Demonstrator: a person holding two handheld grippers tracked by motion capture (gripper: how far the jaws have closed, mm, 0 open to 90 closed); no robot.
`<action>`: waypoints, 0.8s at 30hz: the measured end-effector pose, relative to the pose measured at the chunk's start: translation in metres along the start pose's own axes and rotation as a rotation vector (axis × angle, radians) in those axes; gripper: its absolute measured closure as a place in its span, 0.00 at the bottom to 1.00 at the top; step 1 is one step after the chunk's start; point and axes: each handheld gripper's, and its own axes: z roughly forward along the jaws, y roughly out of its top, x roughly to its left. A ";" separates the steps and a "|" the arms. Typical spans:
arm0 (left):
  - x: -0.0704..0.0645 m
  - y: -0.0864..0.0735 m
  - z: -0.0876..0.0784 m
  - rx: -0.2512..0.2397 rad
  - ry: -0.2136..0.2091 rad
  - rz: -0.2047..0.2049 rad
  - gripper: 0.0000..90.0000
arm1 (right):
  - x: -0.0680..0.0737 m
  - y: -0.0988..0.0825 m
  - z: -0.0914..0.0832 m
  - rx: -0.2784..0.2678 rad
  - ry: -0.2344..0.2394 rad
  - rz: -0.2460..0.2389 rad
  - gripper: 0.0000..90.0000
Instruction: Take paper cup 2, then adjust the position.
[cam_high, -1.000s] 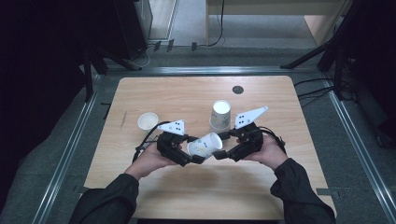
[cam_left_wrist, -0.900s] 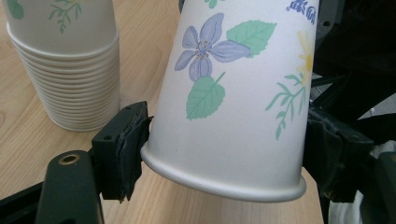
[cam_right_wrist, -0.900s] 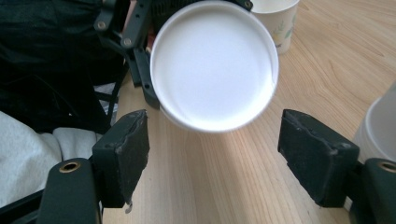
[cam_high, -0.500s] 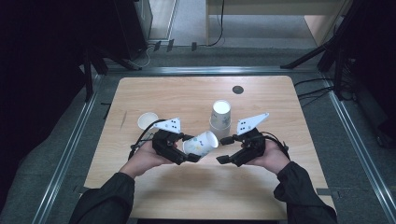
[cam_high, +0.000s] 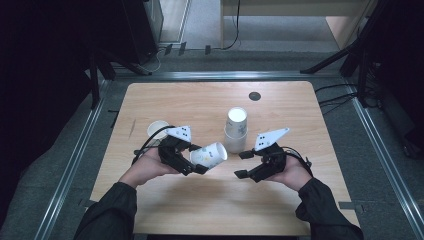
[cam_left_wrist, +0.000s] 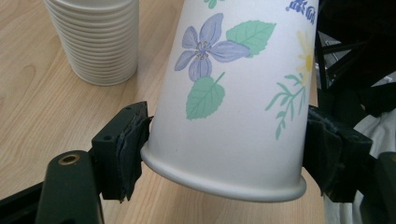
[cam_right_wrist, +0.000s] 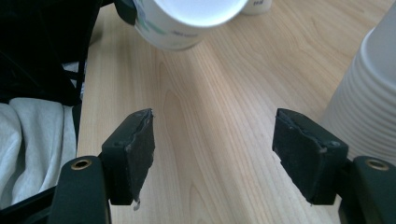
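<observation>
My left gripper is shut on a white paper cup with a flower print, held on its side above the table with the mouth facing right. In the left gripper view the pads press both sides of the cup near its rim. My right gripper stands open a short way right of the cup's mouth. Its jaws have just been closing, with only bare wood between them in the right gripper view. The cup's mouth shows at the top of that view.
An upside-down stack of white cups stands mid-table, just behind the right gripper and beyond the held cup. A single cup stands upright behind the left hand. A dark round grommet sits near the far edge.
The right gripper has drawn back to the right from the cup's mouth, and its jaws stand narrower. The left gripper has shifted slightly left with the cup.
</observation>
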 end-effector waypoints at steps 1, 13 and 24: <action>0.001 0.001 0.000 0.006 0.001 0.002 0.25 | 0.000 -0.001 0.001 0.004 0.007 0.008 0.33; 0.006 0.012 0.013 0.177 0.023 0.063 0.25 | 0.000 0.005 0.008 -0.020 -0.002 0.002 0.31; 0.004 0.031 0.021 0.297 0.039 0.120 0.25 | 0.000 0.008 0.012 -0.033 -0.016 -0.006 0.28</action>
